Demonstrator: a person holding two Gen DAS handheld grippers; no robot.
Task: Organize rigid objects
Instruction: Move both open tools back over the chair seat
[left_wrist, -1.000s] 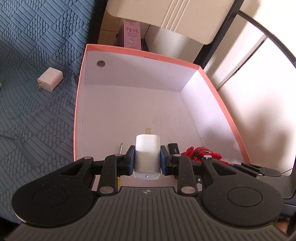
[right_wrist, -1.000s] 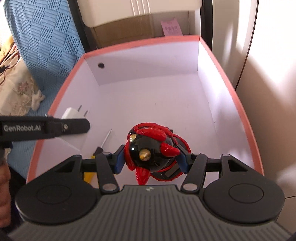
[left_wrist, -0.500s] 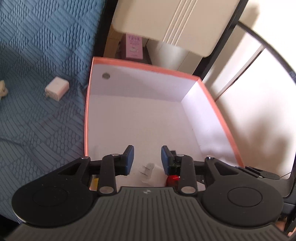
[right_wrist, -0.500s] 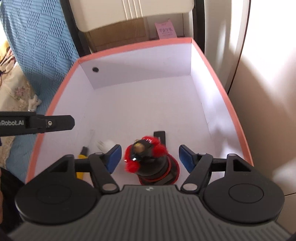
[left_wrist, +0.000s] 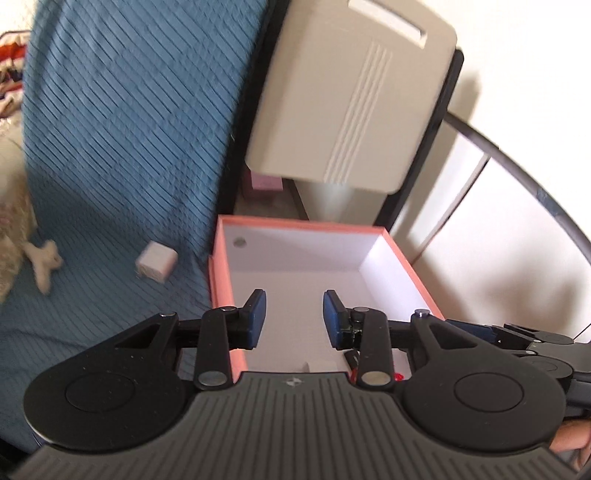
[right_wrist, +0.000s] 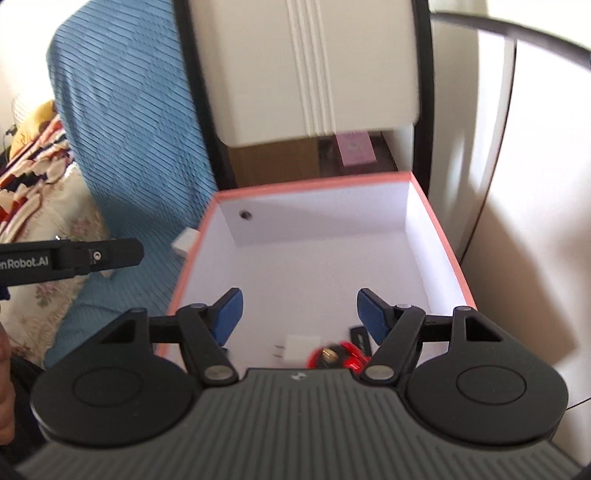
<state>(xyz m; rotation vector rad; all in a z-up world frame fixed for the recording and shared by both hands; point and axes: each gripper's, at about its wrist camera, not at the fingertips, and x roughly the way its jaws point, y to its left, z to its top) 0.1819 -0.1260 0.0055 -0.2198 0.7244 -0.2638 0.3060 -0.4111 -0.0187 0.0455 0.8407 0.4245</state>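
My right gripper (right_wrist: 297, 314) hangs wide and empty; the charger (right_wrist: 298, 348) and red toy (right_wrist: 338, 356) lie below in the box (right_wrist: 439, 229). My left gripper (left_wrist: 294, 319), narrower, is also empty and reads "nRobot.AI".

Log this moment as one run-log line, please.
left gripper: open, empty | right gripper: open, empty | box: holds white charger, red-black toy | second charger: outside on blue cover

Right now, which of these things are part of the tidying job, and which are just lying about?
Part of the job:
- pink box
- white charger in the box
- red and black toy in the box
- second white charger lying on the blue cover
- left gripper and right gripper, both open with nothing between the jaws

Just lying about:
- blue cover
- floral cushion
- beige panel
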